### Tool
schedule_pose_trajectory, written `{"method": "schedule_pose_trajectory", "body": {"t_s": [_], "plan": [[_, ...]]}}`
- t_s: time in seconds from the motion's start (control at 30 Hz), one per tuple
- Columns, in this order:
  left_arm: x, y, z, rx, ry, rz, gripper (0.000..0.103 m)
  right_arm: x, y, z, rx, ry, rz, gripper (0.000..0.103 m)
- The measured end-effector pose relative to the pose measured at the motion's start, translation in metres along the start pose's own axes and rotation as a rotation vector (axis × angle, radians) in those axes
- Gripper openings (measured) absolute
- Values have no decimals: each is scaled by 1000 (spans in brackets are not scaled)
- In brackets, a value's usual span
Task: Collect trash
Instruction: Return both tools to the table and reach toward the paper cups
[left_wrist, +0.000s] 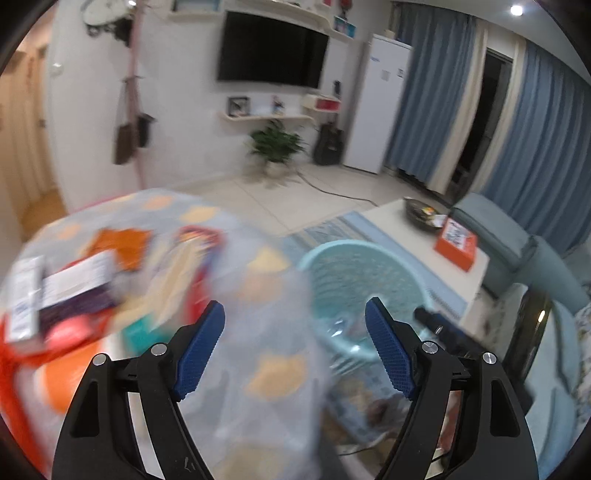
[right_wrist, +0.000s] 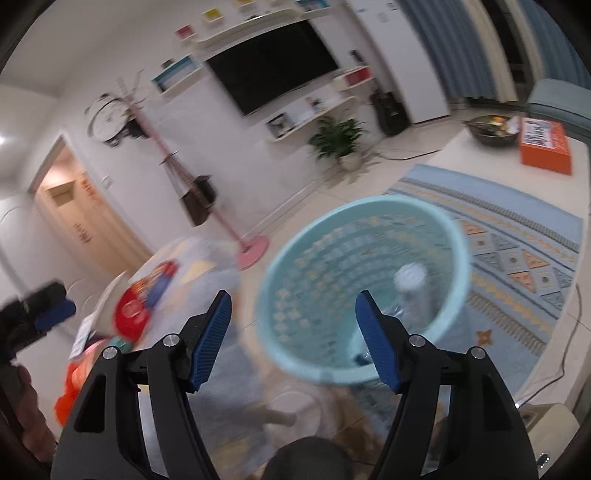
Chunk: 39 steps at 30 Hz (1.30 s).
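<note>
Standing between pickups seems the best reading of this moment: both grippers are empty, with their fingers spread apart and nothing between them. The left gripper (left_wrist: 295, 347) hovers over the edge of the desk (left_wrist: 273, 373), whose cloth is pale with orange patches, while the right gripper (right_wrist: 293, 339) points at the light blue basket (right_wrist: 364, 288) that stands beside the desk on the patterned rug (right_wrist: 517, 258). A clear plastic bottle (right_wrist: 410, 291) already lies inside the basket, so part of the trash looks collected.

More trash, a pile of wrappers and packets (left_wrist: 74, 295) in red, orange and white, lies on the desk left of the left gripper. The next move probably calls for swinging that gripper over to the pile, closing on one piece, and carrying it across to the basket.

Motion blur smears all printing on the packets; nothing there is readable. An orange box (right_wrist: 545, 147) on the far low table carries a white label, too small to make out.
</note>
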<state>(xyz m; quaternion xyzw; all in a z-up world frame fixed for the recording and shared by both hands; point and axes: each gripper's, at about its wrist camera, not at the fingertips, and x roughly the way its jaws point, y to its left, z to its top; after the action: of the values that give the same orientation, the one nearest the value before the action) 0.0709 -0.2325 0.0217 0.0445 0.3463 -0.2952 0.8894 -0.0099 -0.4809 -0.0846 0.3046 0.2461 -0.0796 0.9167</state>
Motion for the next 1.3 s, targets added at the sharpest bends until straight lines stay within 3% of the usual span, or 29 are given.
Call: {"method": "schedule_pose_trajectory", "body": {"t_s": [0.17, 0.27, 0.43, 0.73, 0.93, 1.13, 1.3], "plan": [[-51, 62, -39, -45, -26, 154, 77, 0, 57, -20, -81, 55, 122, 66], [-74, 115, -62, -128, -1, 230, 77, 2, 96, -35, -144, 100, 186, 66], [-80, 171, -83, -272, 43, 237, 77, 8, 147, -49, -249, 122, 181, 66], [-44, 162, -79, -219, 77, 209, 77, 17, 199, -46, -337, 101, 155, 79], [-27, 145, -74, -108, 134, 224, 77, 38, 194, -48, -297, 134, 161, 80], [-16, 115, -58, -59, 93, 263, 79, 42, 189, -45, -283, 125, 163, 80], [3, 95, -61, 43, 102, 433, 81, 44, 184, -43, -275, 123, 160, 80]]}}
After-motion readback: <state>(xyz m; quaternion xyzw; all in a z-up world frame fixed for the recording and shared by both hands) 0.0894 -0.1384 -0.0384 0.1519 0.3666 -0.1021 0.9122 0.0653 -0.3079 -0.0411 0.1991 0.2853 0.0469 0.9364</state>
